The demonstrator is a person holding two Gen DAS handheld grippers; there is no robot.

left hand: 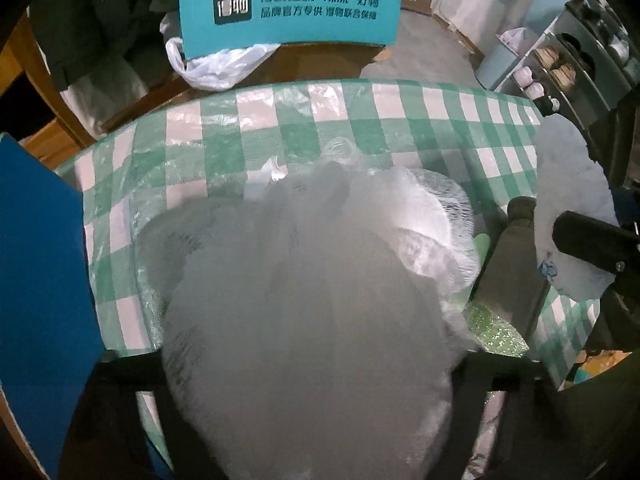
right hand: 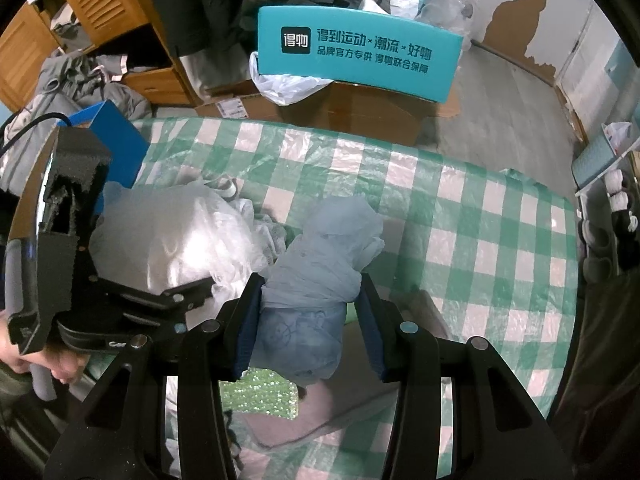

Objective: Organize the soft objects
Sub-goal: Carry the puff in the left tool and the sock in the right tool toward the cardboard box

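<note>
A big white soft bundle [left hand: 304,312] wrapped in clear plastic and netting fills the left wrist view. It lies on the green-checked table [left hand: 400,120], and my left gripper [left hand: 312,372] has a finger against each of its sides. In the right wrist view this white bundle [right hand: 172,240] sits at the left under the left gripper's fingers [right hand: 192,288]. My right gripper [right hand: 310,320] is shut on a pale blue plastic-wrapped bundle [right hand: 320,264], held upright above the table. The same blue bundle [left hand: 568,200] appears at the right edge of the left wrist view.
A green sequin piece [right hand: 260,396] and a grey-pink soft item [right hand: 328,416] lie beneath the right gripper. A blue box [right hand: 116,136] stands at the table's left edge. Behind the table are a teal sign [right hand: 360,52] on cardboard boxes and a white plastic bag [right hand: 284,84]. A shoe rack [right hand: 608,208] is at the right.
</note>
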